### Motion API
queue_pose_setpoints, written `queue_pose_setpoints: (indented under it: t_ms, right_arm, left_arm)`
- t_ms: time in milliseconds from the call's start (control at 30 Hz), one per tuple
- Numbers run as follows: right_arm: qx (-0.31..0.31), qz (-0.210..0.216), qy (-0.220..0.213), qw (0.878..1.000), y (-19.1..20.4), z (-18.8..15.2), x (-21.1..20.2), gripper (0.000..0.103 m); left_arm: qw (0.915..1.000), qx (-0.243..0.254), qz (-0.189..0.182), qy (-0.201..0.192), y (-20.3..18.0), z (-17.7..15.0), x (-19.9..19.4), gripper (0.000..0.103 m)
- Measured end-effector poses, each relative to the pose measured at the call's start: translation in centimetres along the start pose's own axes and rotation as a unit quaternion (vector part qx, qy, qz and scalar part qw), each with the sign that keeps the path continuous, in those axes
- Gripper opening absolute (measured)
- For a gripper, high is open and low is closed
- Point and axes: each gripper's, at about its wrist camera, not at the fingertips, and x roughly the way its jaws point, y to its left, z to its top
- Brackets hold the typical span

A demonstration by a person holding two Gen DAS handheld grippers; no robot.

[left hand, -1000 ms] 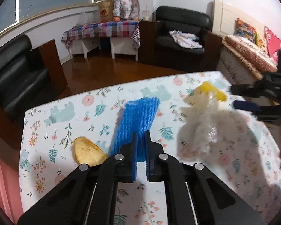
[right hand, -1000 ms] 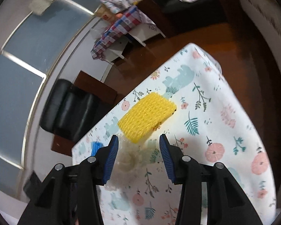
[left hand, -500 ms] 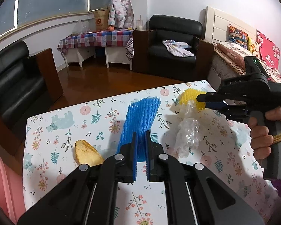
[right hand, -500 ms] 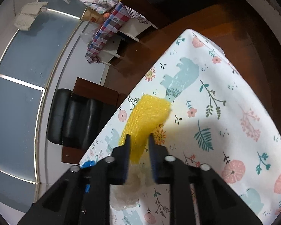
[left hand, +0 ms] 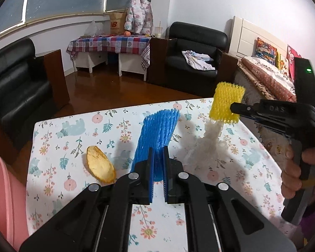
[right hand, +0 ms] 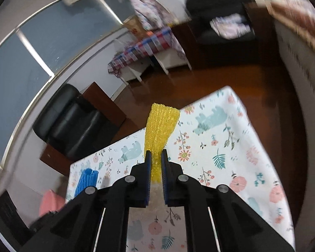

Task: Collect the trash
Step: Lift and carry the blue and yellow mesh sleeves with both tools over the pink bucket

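The right tool (right hand: 156, 168) pinches the yellow foam net (right hand: 160, 126) narrowly, lifted clear of the desk (right hand: 231, 147), with clear plastic wrap (left hand: 210, 142) dangling beneath. The left tool (left hand: 157, 168) grips the blue foam net (left hand: 157, 130). Keep both grips firm and carry toward the pink bin (left hand: 2, 199), watching that the wrap does not drop. The peel (left hand: 99, 163) lies uncollected.

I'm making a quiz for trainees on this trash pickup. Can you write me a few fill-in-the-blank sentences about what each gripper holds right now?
1. The right gripper is shut on the ____ foam net.
2. The left gripper is shut on the ____ foam net.
3. Hanging below the lifted net is a clear ____ bag.
4. The fruit peel lies on the ____ tablecloth, ungripped.

Missing words: yellow; blue; plastic; floral
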Motion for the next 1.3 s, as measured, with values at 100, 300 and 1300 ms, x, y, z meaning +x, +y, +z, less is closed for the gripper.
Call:
queue_pose_setpoints:
  t_ms: [100,300,1300]
  right_arm:
    - [-0.037,-0.009,-0.028,0.999,1.6,-0.7,-2.2,0.009]
    - [-0.082,-0.015,-0.063,0.995,3.6,-2.1,-6.5,0.009]
    - [-0.178,-0.004,-0.067,0.982,9.7,-10.0,-13.1,0.009]
  left_arm:
    - [1.0000,-0.005,-0.003,-0.003,-0.3,-0.2,-0.9,0.006]
    - [0.9998,-0.009,-0.007,-0.017,-0.9,-0.6,-3.1,0.006]
    - [0.9969,-0.046,0.049,-0.039,-0.2,-3.4,-9.4,0.006]
